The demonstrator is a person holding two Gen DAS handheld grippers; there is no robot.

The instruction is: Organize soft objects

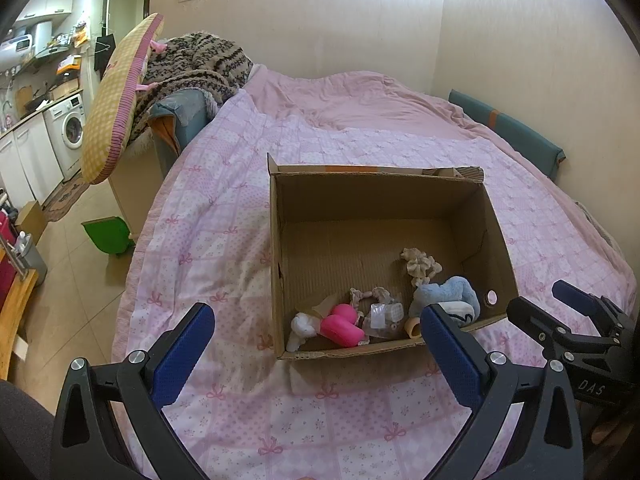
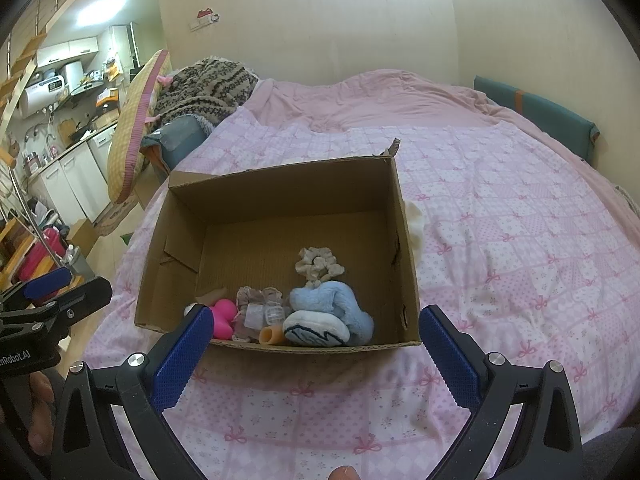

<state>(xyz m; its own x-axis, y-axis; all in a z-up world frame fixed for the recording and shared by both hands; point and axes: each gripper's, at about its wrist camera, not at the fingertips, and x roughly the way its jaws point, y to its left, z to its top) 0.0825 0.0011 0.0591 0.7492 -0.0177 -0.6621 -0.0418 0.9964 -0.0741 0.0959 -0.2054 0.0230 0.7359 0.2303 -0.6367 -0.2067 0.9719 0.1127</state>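
Observation:
An open cardboard box (image 1: pixel 340 200) (image 2: pixel 280 192) sits on the pink quilted bed. Along its near side lie a pink plush (image 1: pixel 342 326) (image 2: pixel 222 318), a white plush (image 1: pixel 302 326), a blue fuzzy piece (image 1: pixel 450 294) (image 2: pixel 332 300), a white-and-navy slipper (image 2: pixel 316 328), a beige scrunchie (image 1: pixel 420 266) (image 2: pixel 318 264) and a clear packet (image 1: pixel 384 316) (image 2: pixel 260 314). A white soft item (image 2: pixel 416 224) peeks out behind the box's right wall. My left gripper (image 1: pixel 318 338) and right gripper (image 2: pixel 316 340) both hover open just short of the box, holding nothing. The right gripper (image 1: pixel 560 308) also shows in the left wrist view.
The quilt (image 1: pixel 224 240) (image 2: pixel 500 240) spreads around the box. A yellow cushion (image 1: pixel 116 96), a knitted blanket (image 1: pixel 196 64) and a blue pad stand at the bed's left head. A green bin (image 1: pixel 108 236) is on the floor; a kitchen with a washing machine (image 1: pixel 70 128) lies left.

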